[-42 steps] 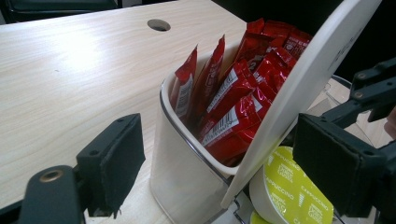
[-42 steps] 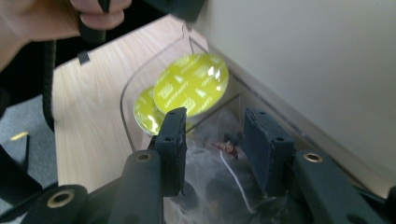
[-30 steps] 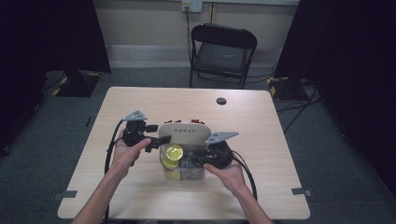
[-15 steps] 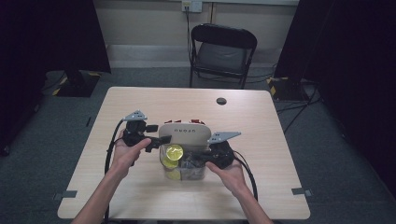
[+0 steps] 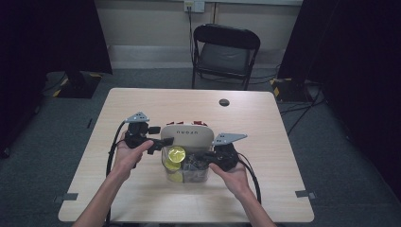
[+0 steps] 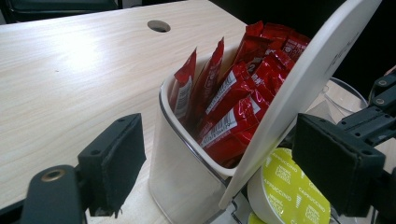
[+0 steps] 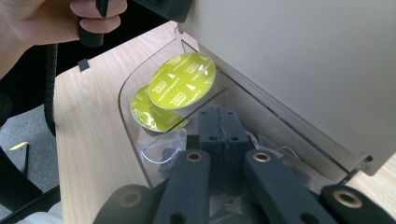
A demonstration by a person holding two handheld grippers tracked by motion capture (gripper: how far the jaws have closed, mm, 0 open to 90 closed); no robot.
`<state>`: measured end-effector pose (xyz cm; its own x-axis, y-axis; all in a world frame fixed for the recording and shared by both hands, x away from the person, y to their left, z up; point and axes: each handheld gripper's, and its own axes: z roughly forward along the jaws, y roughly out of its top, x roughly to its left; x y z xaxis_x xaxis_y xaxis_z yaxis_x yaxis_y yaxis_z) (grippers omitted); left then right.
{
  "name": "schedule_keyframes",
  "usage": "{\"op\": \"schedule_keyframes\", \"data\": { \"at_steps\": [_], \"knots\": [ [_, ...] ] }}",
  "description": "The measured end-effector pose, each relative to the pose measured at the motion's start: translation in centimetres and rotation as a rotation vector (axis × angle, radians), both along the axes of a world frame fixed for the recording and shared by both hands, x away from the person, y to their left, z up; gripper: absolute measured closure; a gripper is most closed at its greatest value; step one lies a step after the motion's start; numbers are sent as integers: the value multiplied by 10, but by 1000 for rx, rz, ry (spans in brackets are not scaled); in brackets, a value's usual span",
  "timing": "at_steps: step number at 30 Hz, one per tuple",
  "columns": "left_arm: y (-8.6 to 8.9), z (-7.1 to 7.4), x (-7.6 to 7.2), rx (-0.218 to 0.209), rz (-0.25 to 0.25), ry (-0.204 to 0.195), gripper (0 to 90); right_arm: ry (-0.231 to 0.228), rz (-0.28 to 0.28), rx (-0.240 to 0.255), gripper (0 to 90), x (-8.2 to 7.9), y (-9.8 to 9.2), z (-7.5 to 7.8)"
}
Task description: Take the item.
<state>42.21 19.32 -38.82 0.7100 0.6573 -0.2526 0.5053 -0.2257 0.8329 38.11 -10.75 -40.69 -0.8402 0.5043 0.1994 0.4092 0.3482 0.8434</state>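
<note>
My right gripper (image 7: 223, 135) is dipping into the clear box (image 7: 135, 140), jaws clenched, maybe on a bag; I cannot tell. The yellow pods (image 7: 182, 86) are lying just past its tips. My left gripper (image 6: 224, 158) is released, straddling the tilted lid (image 6: 303, 79).

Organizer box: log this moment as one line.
left gripper open beside raised lid | right gripper shut inside clear compartment | yellow capsules unmoved | red sachets in rear bin

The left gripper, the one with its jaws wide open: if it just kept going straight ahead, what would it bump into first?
Probably the white container of red sachets with its tilted lid, straight between the left gripper jaws.
</note>
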Motion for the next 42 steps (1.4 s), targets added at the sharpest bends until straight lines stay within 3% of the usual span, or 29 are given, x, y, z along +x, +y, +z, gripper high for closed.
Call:
{"op": "schedule_keyframes", "data": {
  "at_steps": [22, 42],
  "knots": [
    [-1, -2, 1, 8, -6, 4, 164, -9, 6, 42, 900, -4, -6, 14],
    [2, -3, 1, -2, -9, 5, 159, -43, 4, 78, 900, -10, -19, 32]
  ]
}}
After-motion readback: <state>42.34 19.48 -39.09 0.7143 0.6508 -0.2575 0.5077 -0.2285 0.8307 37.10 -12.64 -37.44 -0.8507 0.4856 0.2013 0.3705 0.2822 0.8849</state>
